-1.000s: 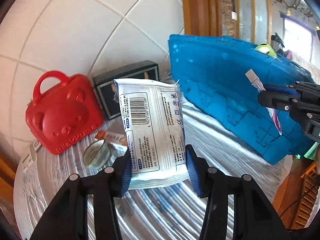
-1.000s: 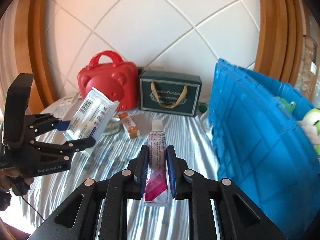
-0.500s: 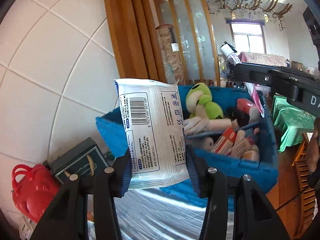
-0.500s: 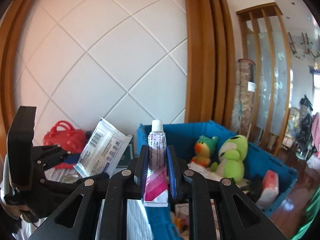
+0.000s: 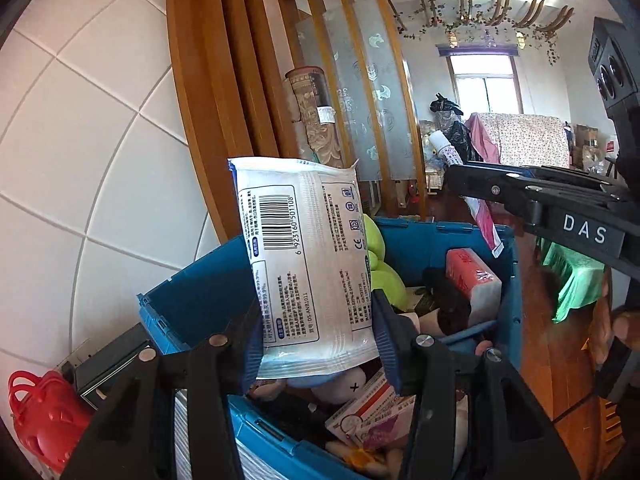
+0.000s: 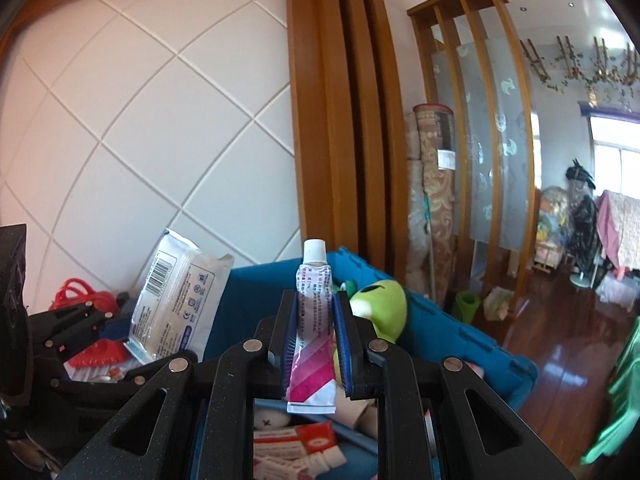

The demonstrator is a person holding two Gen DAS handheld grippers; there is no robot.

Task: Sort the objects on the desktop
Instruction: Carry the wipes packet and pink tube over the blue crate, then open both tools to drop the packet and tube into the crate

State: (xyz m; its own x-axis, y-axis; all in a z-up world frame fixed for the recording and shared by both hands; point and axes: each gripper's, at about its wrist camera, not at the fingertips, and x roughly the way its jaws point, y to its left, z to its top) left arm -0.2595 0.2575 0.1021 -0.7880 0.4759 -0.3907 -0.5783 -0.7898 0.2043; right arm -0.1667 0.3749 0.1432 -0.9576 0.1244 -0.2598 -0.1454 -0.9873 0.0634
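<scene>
We hold two things over the blue crate (image 5: pixel 208 300), one in each gripper. The left gripper (image 5: pixel 316 344) is clamped on a white wipes packet (image 5: pixel 304 264), its blue-padded jaws pressing both side edges near the bottom. The packet stands upright with its back to the left wrist camera: a soft, slightly crinkled white pouch with a barcode at the upper left, blocks of small blue print, a vertical seam down the middle and crimped ends. From the right wrist camera the same packet (image 6: pixel 176 300) leans to the right, up in the air at the crate's left end.

The right gripper (image 6: pixel 314 344) is pinched tight on a small tube (image 6: pixel 314 320). The tube stands upright, white screw cap on top, white body with fine print, and pink and magenta diagonal stripes toward its flat crimped bottom. In the left wrist view the tube (image 5: pixel 486 220) pokes through the other gripper's fingers above the crate's far rim.

Inside the crate we see a green plush toy (image 6: pixel 380 308), a red and white tissue pack (image 5: pixel 474 280) and some small printed boxes (image 5: pixel 372 412). A red bear-shaped case (image 5: pixel 44 416) sits on the table to the left, beside a dark box (image 5: pixel 116 356).
</scene>
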